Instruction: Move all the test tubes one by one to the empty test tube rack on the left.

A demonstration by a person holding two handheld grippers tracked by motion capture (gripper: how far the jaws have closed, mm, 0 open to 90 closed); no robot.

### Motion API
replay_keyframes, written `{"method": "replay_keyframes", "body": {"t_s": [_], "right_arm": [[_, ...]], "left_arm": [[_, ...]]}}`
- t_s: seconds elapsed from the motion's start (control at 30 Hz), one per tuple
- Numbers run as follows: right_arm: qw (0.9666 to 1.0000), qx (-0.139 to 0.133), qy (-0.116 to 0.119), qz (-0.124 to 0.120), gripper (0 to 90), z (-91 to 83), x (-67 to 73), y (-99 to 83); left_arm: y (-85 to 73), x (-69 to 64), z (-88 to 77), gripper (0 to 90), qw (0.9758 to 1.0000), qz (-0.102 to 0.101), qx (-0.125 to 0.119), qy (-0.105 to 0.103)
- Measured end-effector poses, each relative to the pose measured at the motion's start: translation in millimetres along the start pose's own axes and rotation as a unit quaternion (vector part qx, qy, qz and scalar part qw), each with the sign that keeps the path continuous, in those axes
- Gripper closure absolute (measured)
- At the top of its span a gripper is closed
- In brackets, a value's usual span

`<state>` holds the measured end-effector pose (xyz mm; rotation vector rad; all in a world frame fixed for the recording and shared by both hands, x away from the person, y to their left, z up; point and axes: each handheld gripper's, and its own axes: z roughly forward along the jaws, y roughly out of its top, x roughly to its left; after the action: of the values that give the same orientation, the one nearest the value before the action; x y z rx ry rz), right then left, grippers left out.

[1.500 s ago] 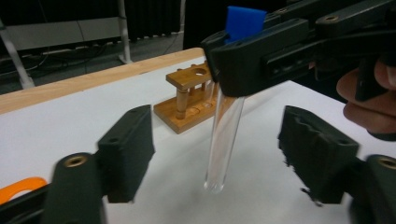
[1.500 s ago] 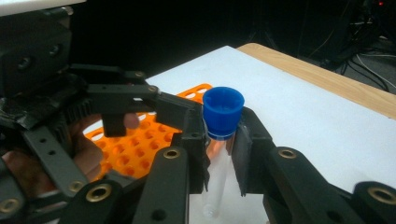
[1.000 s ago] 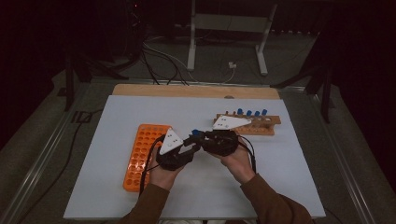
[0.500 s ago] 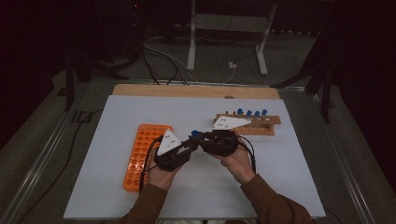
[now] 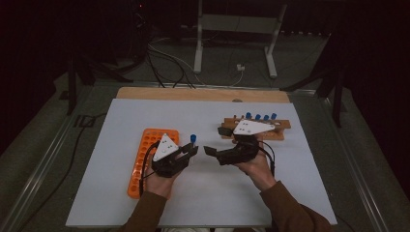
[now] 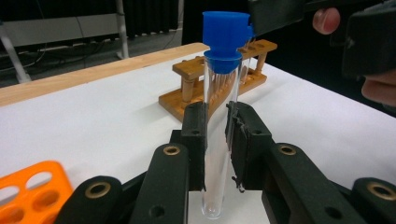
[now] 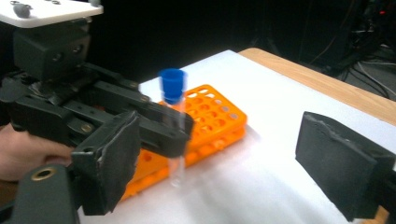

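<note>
A clear test tube [image 6: 219, 107] with a blue cap [image 5: 193, 138] stands upright just above the white table. My left gripper [image 6: 215, 140] is shut on its middle, beside the orange rack [image 5: 145, 159]. My right gripper [image 7: 224, 163] has just been opening; its jaws stand wide apart with nothing between them. In the high view it [image 5: 216, 140] sits a little to the right of the tube, in front of the wooden rack [image 5: 281, 124]. The right gripper view shows the tube [image 7: 175, 135] held in the left gripper [image 7: 175, 128].
The wooden rack [image 6: 187, 70] holds several blue-capped tubes [image 5: 261, 116]. The orange rack [image 7: 210, 116] has many empty holes. A wooden board [image 5: 203, 94] lines the table's far edge. Cables and a metal stand [image 5: 237, 29] lie on the floor beyond.
The right gripper, earlier close against the left one at the tube, has opened and drawn apart to the right. The left gripper keeps hold of the tube.
</note>
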<state>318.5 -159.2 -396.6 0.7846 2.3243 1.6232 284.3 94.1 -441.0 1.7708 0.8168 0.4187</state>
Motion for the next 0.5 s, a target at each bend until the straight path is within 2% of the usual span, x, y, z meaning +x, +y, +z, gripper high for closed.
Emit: {"method": "replay_keyframes", "body": {"t_s": [0.03, 0.07, 0.13, 0.3, 0.5], "right_arm": [[1.0, 0.0, 0.0, 0.0, 11.9, 0.0, 0.0, 0.0], [1.0, -0.001, -0.007, 0.003, 6.9, -4.2, -3.9, -2.8], [0.9999, -0.001, -0.013, 0.006, 3.6, -7.8, -7.7, -5.8], [0.9993, 0.006, -0.034, 0.012, 1.7, -19.1, -19.2, -16.0], [0.9981, 0.005, -0.058, 0.02, 1.1, -32.3, -31.2, -28.0]], "left_arm": [[-0.8, 0.7, -1.3, 78.0, 1.0, -0.002, 0.0, 0.001], [-3.0, 3.0, -5.2, 78.0, 1.0, -0.002, -0.001, 0.0], [-5.2, 5.1, -9.5, 78.0, 1.0, -0.002, -0.001, 0.002], [-9.5, 9.8, -18.4, 77.9, 1.0, -0.005, -0.003, 0.008], [-12.5, 19.4, -28.2, 77.9, 0.9996, -0.011, -0.007, 0.024]]}}
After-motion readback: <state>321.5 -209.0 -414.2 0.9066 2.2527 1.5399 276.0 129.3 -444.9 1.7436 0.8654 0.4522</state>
